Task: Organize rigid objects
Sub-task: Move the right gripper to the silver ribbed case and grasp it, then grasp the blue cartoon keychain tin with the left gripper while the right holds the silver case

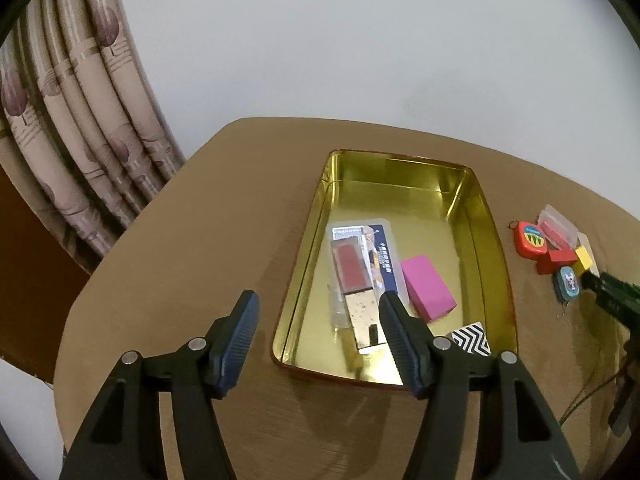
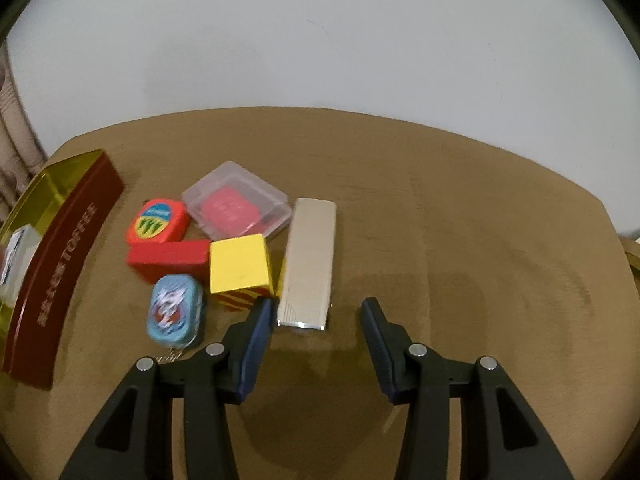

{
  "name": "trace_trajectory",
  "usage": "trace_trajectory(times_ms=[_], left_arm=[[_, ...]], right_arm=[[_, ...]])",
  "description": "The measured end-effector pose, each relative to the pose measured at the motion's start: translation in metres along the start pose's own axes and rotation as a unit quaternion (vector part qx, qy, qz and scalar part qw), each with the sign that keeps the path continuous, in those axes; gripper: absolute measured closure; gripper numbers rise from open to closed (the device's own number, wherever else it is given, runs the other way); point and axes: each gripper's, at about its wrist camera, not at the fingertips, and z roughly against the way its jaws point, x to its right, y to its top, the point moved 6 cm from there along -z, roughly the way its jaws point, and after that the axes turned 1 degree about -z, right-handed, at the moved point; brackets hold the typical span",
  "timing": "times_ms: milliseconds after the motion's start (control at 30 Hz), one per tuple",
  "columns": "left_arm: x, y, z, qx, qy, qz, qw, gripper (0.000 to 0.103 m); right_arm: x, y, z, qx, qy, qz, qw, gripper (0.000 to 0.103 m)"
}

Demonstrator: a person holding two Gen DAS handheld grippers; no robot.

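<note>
Just ahead of the gaping, empty right hand-held gripper (image 2: 318, 304), silver bar (image 2: 308, 264) flat on table (image 2: 480, 240).

Brown table (image 2: 460, 240), seen from both wrists. Directly on it: an open gold-lined tin (image 1: 472, 200) with dark red outer walls (its contents rest on the tin, not the table); to its right a close cluster of an orange tape measure (image 2: 158, 222), a clear case (image 2: 236, 200) with a red insert, a red block (image 2: 168, 264), a yellow block (image 2: 239, 263), a small blue tin (image 2: 174, 312), and a long silver bar (image 2: 308, 260) just beside the yellow block.
</note>
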Motion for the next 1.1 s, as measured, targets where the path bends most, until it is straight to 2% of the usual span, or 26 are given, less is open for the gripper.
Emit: trace_trajectory(times_ms=[300,400,567,867,1000,1100], left_arm=[[0.017,-0.003,-0.003,-0.002,-0.009,-0.019,0.9998,0.043],[0.026,-0.005,-0.001,-0.005,-0.021,-0.024,0.9995,0.043],[0.045,-0.01,0.009,0.003,-0.02,-0.054,0.9984,0.043],[0.107,-0.027,0.023,-0.005,-0.057,-0.102,0.9932,0.043],[0.138,-0.032,0.028,-0.004,-0.068,-0.121,0.9903,0.043],[0.161,-0.033,0.028,-0.007,-0.087,-0.118,0.9892,0.043]], right_arm=[[0.0,0.014,-0.017,0.019,-0.007,0.017,1.0,0.056],[-0.007,0.008,-0.01,0.027,-0.004,0.038,0.999,0.073],[-0.004,-0.004,0.001,0.028,0.007,0.044,0.999,0.073],[0.009,-0.029,0.04,0.044,0.024,0.064,0.997,0.073],[0.015,-0.031,0.051,0.051,0.024,0.068,0.996,0.073],[0.016,-0.03,0.063,0.056,0.021,0.072,0.996,0.073]])
